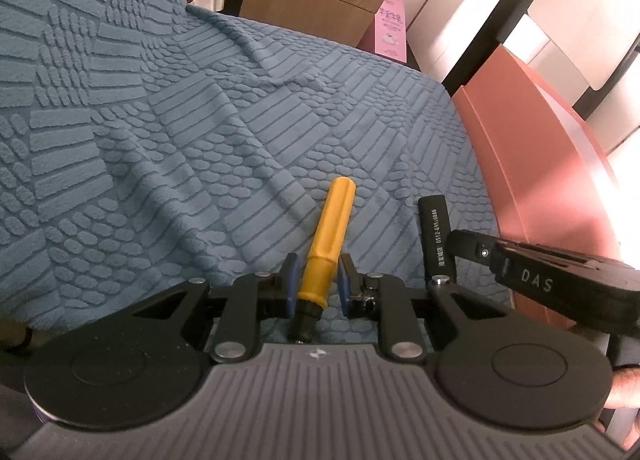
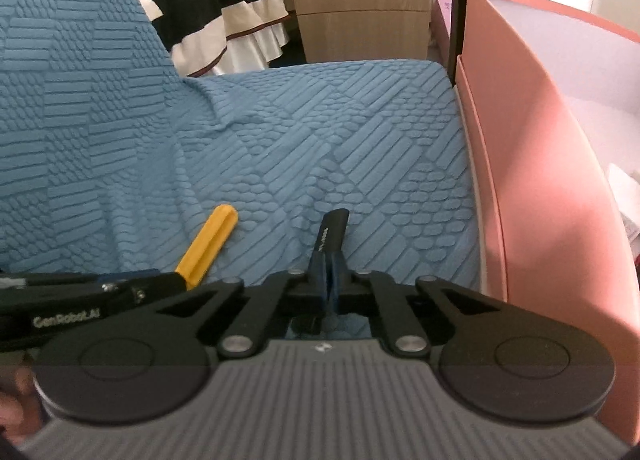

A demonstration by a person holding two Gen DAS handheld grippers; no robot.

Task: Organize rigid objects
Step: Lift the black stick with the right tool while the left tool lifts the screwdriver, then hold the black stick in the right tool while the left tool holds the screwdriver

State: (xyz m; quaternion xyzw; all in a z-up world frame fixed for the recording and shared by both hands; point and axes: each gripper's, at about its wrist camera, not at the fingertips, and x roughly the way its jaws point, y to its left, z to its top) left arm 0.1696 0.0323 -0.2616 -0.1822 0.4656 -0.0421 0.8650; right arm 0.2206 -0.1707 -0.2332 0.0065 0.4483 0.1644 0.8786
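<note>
Left claw (image 1: 317, 287) was clamped on the yellow tool (image 1: 326, 242), its handle pointing away over the blue cover (image 1: 160, 132). Just right of it a black stick (image 1: 435, 236) stood in the right claw, near the pink box (image 1: 540, 164).

Right claw (image 2: 329, 278) was shut tight on the black stick (image 2: 332, 232); the yellow tool (image 2: 208, 244) lay to its left, the pink box (image 2: 540, 164) on the right.

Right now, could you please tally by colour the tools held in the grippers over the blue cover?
Yellow: 1, the screwdriver handle in the left gripper.
Black: 1, the printed stick in the right gripper.
Total: 2.
</note>
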